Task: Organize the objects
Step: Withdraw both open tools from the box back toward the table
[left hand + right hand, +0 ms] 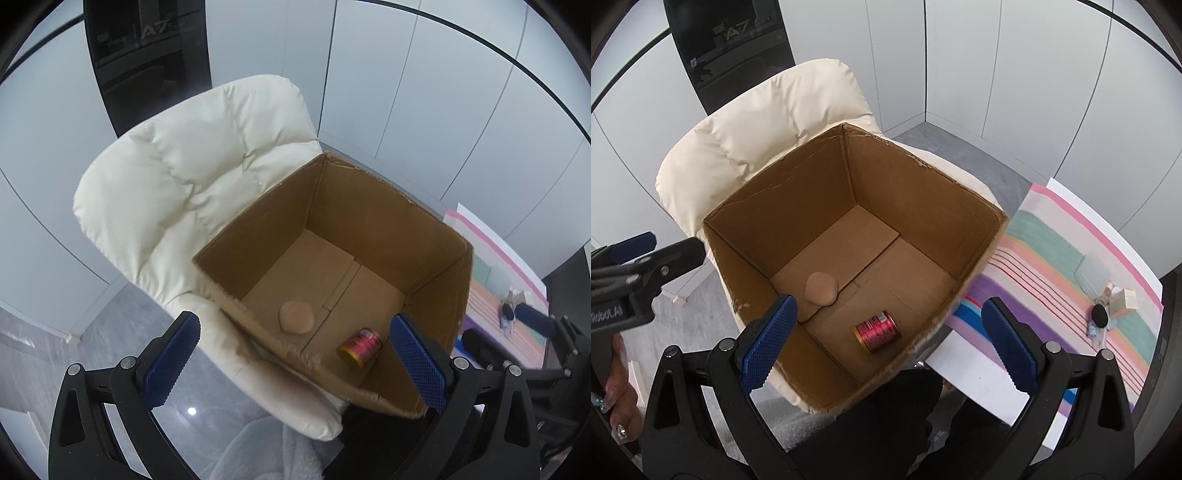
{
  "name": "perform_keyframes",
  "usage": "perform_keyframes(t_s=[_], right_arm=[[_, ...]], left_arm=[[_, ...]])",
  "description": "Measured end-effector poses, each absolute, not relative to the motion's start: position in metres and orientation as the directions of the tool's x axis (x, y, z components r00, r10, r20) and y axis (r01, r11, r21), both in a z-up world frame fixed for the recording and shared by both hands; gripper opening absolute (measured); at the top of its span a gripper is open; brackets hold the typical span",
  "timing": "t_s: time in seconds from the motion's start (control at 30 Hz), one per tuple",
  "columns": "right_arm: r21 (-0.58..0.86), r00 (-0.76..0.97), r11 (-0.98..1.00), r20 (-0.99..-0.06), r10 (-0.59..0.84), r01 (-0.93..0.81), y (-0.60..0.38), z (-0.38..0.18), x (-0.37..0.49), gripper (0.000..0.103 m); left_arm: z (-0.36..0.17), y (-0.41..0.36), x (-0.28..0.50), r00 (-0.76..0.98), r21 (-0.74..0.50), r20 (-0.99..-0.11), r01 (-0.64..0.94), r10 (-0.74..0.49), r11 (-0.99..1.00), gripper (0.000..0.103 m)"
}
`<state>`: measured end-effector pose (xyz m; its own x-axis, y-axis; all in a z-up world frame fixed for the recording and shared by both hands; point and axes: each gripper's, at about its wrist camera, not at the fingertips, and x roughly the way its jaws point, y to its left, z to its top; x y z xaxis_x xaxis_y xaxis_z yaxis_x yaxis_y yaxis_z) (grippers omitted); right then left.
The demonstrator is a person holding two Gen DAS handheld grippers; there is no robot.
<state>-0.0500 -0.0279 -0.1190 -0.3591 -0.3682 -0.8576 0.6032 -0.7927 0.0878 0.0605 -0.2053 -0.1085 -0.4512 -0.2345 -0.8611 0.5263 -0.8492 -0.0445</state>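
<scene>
Brown corrugated cardboard is what you are working over: an open-topped cardboard box (798,206) sits on a cream quilted chair (746,129), and it already holds a small red and gold can (876,331) lying on its side and a round tan puff-like pad (820,289), both on the box floor near your side.

Your right hand-held gripper (886,336) hangs above the box with its blue pads spread wide and nothing between them; your left hand-held gripper (295,360) is equally wide and empty.

The risk, as I judge it, is the box itself: it perches on soft padding, so a knock on its near rim could tip it or shift it off the seat.

The remaining small items (1106,306) lie in a cluster at the far right edge of the striped pastel cloth (1045,258) on the worktop, well apart from both hand-held grippers, so you have a long reach to the right.
</scene>
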Motion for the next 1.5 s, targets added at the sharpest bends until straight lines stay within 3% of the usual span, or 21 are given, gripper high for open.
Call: perform_keyframes(t_s=[0.67, 1.1, 1.5], right_arm=[[0.087, -0.364, -0.825, -0.868, -0.338, 0.559, 0.048, -0.113, 0.030, 0.101], [0.050, -0.423, -0.851, -0.852, -0.309, 0.522, 0.071, -0.103, 0.043, 0.101], [0.052, -0.471, -0.936, -0.853, -0.223, 0.348, 0.153, -0.101, 0.032, 0.101]], left_arm=[[-0.112, -0.152, 0.140, -0.424, -0.039, -0.883, 0.493, -0.201, -0.869, 0.103], [-0.098, -0.128, 0.124, -0.474, -0.070, -0.866, 0.430, -0.158, -0.900, 0.103], [-0.102, -0.068, 0.081, -0.487, -0.105, -0.872, 0.283, -0.049, -0.953, 0.103]])
